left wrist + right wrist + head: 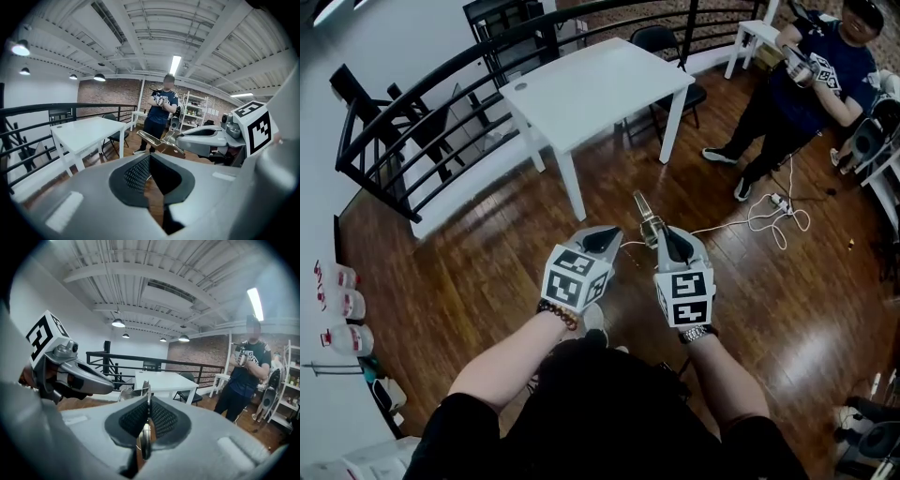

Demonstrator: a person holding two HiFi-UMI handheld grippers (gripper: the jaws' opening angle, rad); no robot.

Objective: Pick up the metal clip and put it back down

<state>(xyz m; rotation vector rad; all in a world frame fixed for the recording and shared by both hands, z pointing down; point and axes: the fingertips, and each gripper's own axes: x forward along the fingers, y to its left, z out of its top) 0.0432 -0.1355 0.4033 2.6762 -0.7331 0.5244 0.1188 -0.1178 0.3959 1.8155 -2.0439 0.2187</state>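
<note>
Shiny, flat metal clip [645, 214] juts from the clamped right tongs [662, 236]; left tongs [604, 240] are closed on nothing.

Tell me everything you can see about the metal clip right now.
The metal clip is shiny, silvery sheet metal with a brassy tint, made of flat folded leaves. It is held in the air above the wood floor, clamped edge-on between the pads of the right tool, and it sticks out past their tips. Nothing else touches it. The left tool is beside it, apart.
</note>
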